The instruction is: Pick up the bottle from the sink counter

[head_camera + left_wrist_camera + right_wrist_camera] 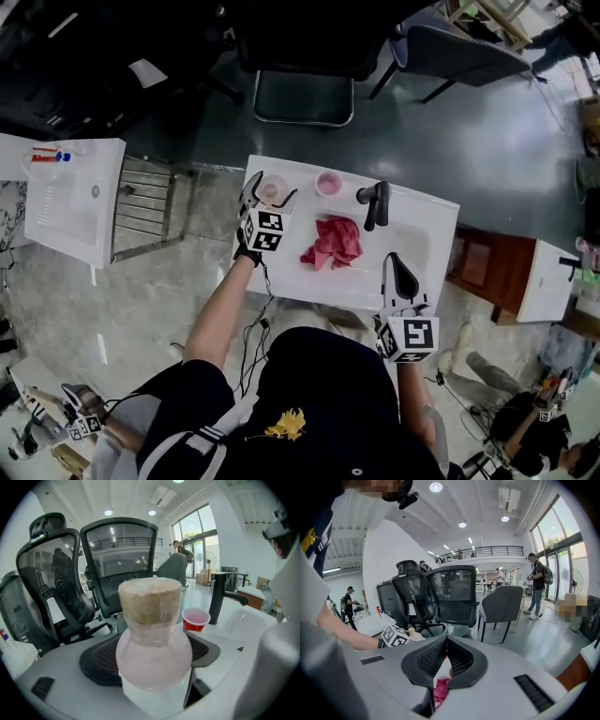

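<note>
The bottle [272, 190], pale pink with a tan cap, stands at the far left corner of the white sink counter [433, 212]. My left gripper [266, 199] reaches over the counter's left side, its jaws on either side of the bottle. In the left gripper view the bottle [152, 634] fills the space between the black pads [101, 660], which press its sides. My right gripper [396, 264] hovers at the counter's front right edge with its jaws [446, 644] shut together and nothing in them.
A red cloth [333, 242] lies in the basin, and it also shows below my right jaws [439, 688]. A pink cup [329, 183] and a black faucet [375, 202] stand along the far edge. Office chairs [300, 56] stand beyond; another white sink unit [75, 197] is at left.
</note>
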